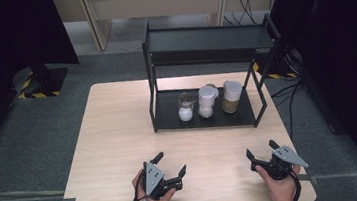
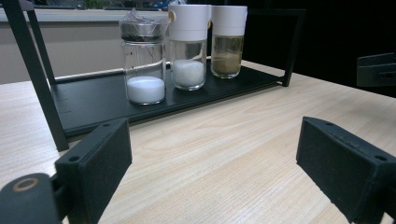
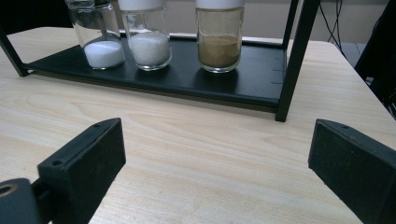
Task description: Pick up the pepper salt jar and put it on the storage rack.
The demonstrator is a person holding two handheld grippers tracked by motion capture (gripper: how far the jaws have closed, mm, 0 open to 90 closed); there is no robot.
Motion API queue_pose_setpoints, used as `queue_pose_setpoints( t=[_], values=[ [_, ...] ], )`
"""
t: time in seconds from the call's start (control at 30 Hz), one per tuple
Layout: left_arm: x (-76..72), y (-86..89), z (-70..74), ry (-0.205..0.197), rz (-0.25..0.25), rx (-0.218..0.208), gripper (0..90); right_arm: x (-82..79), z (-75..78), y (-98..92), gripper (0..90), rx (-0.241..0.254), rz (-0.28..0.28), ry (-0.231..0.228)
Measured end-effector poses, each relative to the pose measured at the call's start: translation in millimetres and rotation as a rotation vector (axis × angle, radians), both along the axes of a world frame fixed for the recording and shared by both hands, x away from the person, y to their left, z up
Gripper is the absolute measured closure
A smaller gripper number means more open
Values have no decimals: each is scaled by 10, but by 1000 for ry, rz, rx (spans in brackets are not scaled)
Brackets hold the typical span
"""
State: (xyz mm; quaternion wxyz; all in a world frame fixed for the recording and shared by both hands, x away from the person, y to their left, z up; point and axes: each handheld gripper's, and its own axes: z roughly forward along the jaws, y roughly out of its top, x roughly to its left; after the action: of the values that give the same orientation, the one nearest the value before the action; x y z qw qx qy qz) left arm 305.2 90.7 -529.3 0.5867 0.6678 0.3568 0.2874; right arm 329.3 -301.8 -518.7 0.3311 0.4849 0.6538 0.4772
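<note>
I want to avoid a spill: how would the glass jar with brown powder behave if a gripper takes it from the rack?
The jar with brown powder looks stiff, clear glass, so probably smooth, slippery and breakable. It is tall and narrow with a white cap, under half full, so likely light and apt to tip if pushed high. The white-capped middle jar stands close, leaving little jaw room.

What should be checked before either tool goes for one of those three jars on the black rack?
1. Left tool open, holding nothing: ok.
2. Right tool open, holding nothing: ok.
3. The dark-lidded jar, middle white-capped jar and brown-powder jar upright on the rack's bottom shelf: ok.
4. Bare table between tools and rack: ok.
5. Room between jars for a jaw: cannot tell.
6. Caps tight: cannot tell.
</note>
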Motion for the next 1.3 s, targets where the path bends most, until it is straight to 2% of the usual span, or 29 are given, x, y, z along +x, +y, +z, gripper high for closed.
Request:
queue_pose_setpoints(
  t=[1.3],
  values=[
    [2, -2, 0, 2, -3, 1, 98, -37, -26, -36, 46, 22, -29, -30]
  ],
)
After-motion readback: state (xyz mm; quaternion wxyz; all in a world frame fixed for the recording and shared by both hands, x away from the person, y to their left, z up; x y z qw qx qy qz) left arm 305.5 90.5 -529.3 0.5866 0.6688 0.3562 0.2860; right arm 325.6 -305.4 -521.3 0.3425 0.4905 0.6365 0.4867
